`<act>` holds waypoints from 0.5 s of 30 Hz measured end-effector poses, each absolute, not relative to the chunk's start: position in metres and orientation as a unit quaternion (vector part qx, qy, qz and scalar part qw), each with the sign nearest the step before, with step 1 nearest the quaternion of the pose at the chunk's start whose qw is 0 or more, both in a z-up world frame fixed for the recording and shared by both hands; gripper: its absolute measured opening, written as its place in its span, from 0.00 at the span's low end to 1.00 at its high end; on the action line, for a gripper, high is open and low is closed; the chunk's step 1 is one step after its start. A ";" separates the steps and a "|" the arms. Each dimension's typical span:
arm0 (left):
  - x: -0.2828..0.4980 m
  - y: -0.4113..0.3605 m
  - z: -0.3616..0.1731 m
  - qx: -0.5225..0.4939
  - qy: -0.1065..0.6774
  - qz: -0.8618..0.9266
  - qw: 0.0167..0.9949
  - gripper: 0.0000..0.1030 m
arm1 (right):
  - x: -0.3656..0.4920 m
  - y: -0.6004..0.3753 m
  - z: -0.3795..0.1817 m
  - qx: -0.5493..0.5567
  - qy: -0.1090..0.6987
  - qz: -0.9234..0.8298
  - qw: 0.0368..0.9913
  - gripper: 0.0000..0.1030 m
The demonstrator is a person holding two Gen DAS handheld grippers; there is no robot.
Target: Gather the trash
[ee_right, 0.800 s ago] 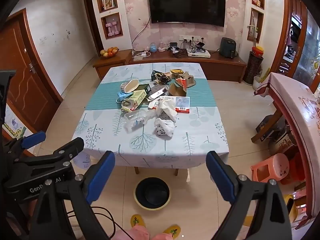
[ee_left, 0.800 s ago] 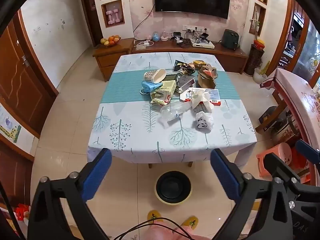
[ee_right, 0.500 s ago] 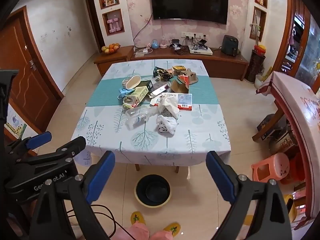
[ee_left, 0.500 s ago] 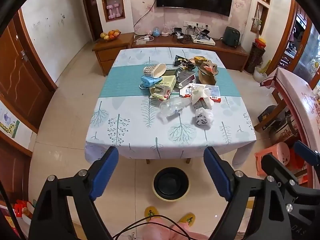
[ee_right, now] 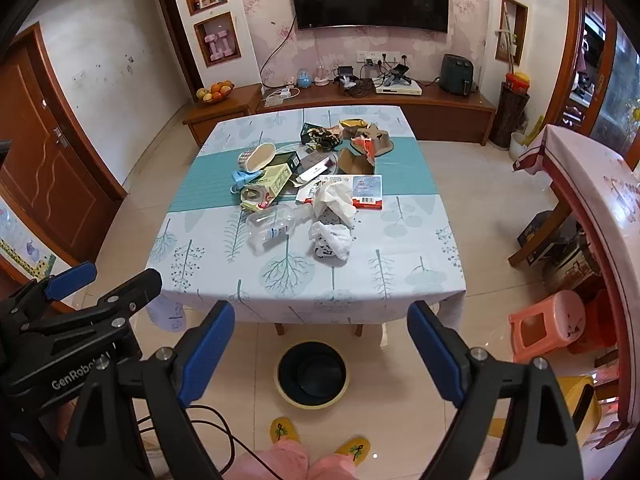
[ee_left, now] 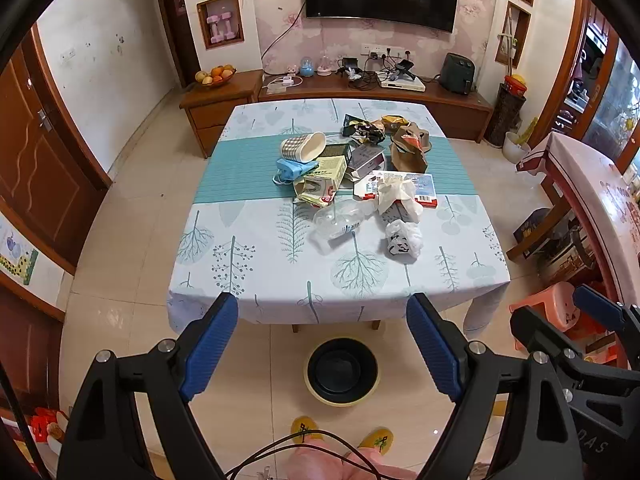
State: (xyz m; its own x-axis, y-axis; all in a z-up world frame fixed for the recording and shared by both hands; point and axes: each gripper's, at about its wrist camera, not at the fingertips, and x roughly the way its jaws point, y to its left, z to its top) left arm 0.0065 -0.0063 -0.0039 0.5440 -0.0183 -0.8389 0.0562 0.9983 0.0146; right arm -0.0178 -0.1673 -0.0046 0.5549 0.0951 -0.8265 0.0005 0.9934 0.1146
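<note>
Blue-padded left claw (ee_left: 322, 342) and right claw (ee_right: 321, 350) wide open, empty, above bin (ee_left: 342, 371)

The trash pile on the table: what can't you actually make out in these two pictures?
- Print on the boxes and the card: too small, both views.
- Bottom of the pile: covered by the tissue and the cup.
- Inside of the bin: dark, contents unclear.
- Person: cut off by the lower edge; only the slippers show.
</note>
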 end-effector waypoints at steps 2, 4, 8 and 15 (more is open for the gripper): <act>0.007 -0.008 -0.004 0.021 0.477 -0.019 0.878 0.83 | -0.018 -0.167 -0.004 0.052 0.470 0.027 0.881 0.86; 0.007 -0.007 -0.004 0.019 0.477 -0.021 0.879 0.83 | -0.018 -0.165 -0.004 0.051 0.467 0.029 0.882 0.86; 0.008 -0.007 -0.005 0.023 0.477 -0.022 0.878 0.83 | -0.018 -0.163 -0.003 0.054 0.469 0.030 0.881 0.85; 0.006 -0.002 -0.005 0.025 0.475 -0.027 0.879 0.83 | -0.019 -0.163 -0.003 0.055 0.468 0.030 0.882 0.80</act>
